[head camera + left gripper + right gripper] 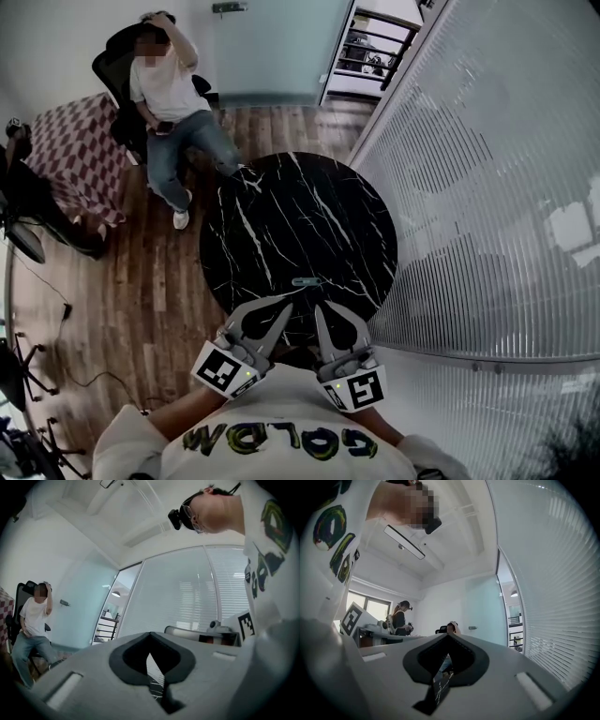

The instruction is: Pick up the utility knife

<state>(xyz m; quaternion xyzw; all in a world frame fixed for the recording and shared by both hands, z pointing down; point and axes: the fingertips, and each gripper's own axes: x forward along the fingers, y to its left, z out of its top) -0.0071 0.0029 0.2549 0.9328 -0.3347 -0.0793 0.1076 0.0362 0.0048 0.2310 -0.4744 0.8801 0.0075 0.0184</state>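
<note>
The utility knife (307, 281) is a small grey bar lying crosswise on the round black marble table (281, 216), near its front edge. In the head view my left gripper (288, 301) is close in front of the knife, slightly to its left, and does not touch it. My right gripper (319, 306) is just short of the knife, to its right. Each gripper's jaws meet at the tips with nothing between them. The left gripper view has its gripper (150, 633) shut; the right gripper view has its gripper (449, 635) shut. Neither gripper view shows the knife.
Behind the table, at the back left, a person (169, 103) sits in a black chair. Another person (28, 187) is at the left edge by a checked red seat (84, 150). A glass wall with blinds (487, 187) runs along the right. Cables lie on the wooden floor (122, 309).
</note>
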